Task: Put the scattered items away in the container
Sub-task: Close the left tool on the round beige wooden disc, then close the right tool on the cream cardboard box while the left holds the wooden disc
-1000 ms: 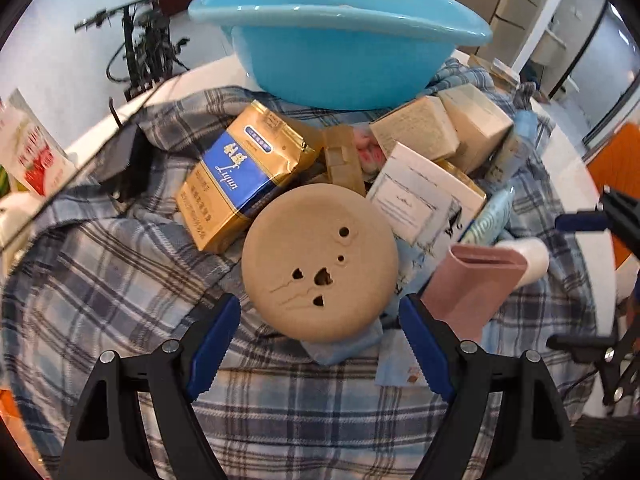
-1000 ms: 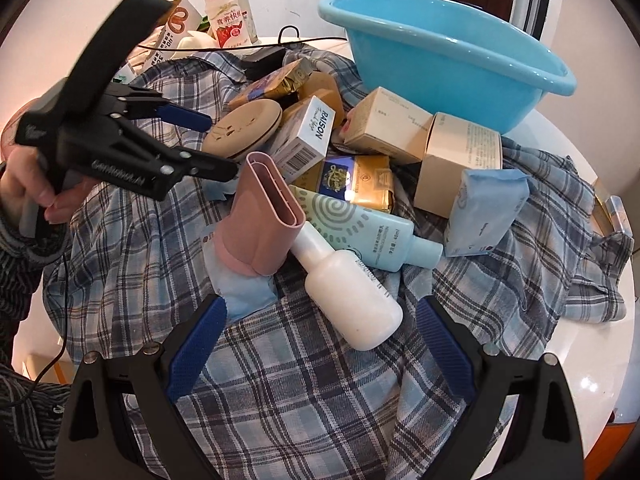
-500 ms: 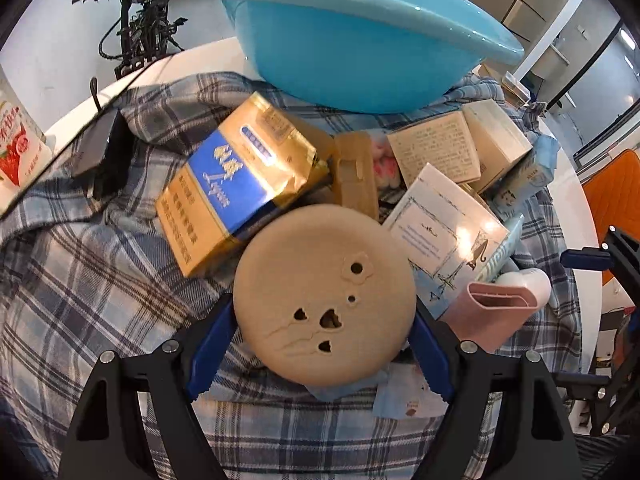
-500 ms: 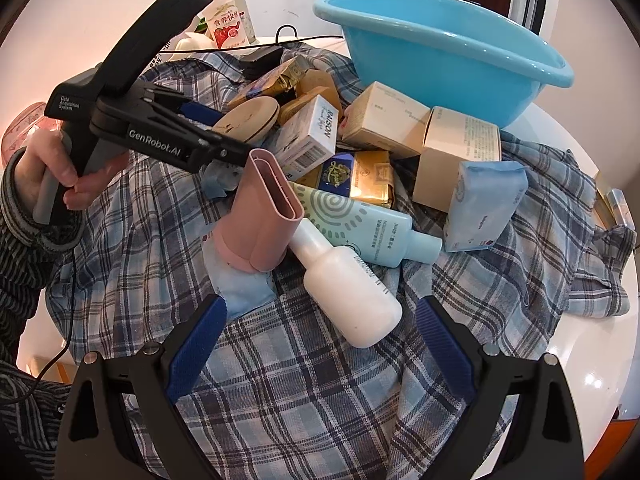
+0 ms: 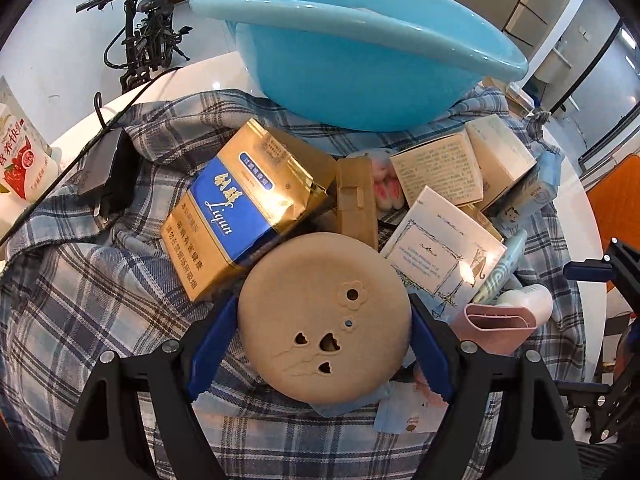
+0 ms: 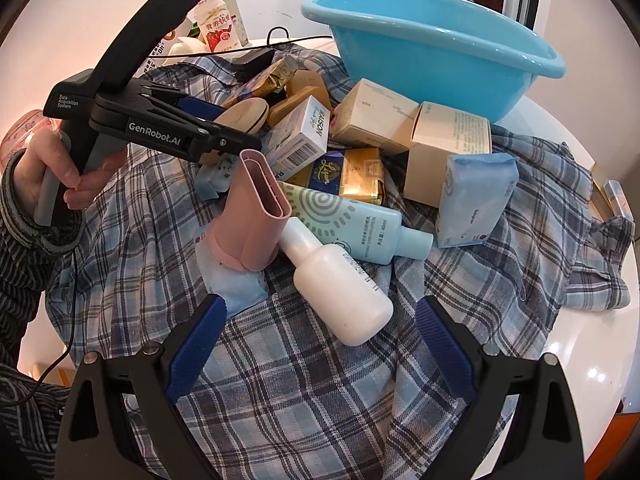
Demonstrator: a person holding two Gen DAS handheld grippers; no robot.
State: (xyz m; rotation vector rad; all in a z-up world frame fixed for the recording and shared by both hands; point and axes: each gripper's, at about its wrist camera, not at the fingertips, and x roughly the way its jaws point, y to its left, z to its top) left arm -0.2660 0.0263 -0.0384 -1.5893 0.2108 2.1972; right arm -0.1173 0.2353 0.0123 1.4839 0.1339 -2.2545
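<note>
Blue basin (image 5: 360, 60) sits on a white bench (image 6: 560, 360) under plaid cloth (image 5: 100, 300); left claw (image 5: 324, 344) straddles a tan disc (image 5: 324, 320), right claw (image 6: 320, 344) gapes empty.

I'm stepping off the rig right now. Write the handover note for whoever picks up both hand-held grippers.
Left hand-held gripper: blue pads on both sides of the round tan disc, which sits on the pile; firm pinch not confirmed.
Right hand-held gripper: open, empty, above the plaid cloth just short of the white bottle.
Blue basin: at the far side; nothing visible inside from these angles.
Left to do: everything, meaning the disc, white bottle, pink nozzle, light-blue bottle, gold pack, boxes and tissue pack.
</note>
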